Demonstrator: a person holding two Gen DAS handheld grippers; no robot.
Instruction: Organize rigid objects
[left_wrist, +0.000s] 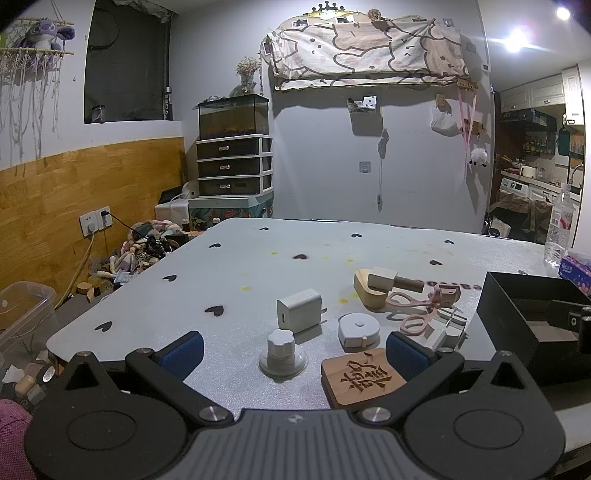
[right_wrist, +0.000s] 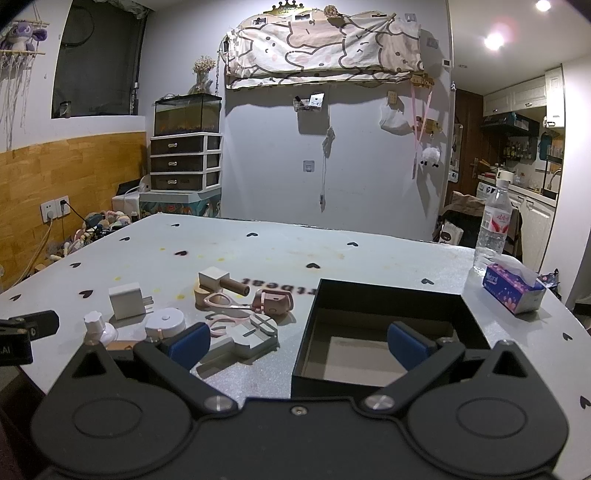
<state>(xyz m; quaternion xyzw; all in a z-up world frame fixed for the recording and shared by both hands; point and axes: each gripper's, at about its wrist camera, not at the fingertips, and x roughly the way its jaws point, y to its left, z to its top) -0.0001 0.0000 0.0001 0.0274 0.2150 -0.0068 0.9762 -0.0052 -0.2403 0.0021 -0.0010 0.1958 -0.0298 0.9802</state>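
My fingertips (left_wrist: 183, 352) wear blue pads on black arms. The table (left_wrist: 229, 280) is pale grey with black hearts and yellow spots. The charger (left_wrist: 300, 309) is white, the eyelash curler (left_wrist: 421, 308) pink, the box (right_wrist: 384, 295) black, the carved block (left_wrist: 360, 376) tan.

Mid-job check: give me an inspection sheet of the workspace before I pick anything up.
Surface: grey table with black heart marks and yellow stains.
Job's things: black box open, nothing seen inside; white charger, white knob, round white tape measure, engraved wooden block, pink eyelash curler, wooden stamp, all loose on the table left of the box.
Clutter: water bottle, tissue pack.
Grippers: left gripper open, holding nothing; right gripper open, holding nothing.
Cables: cable at the wall socket.
Surroundings: drawer unit with a fish tank on top.
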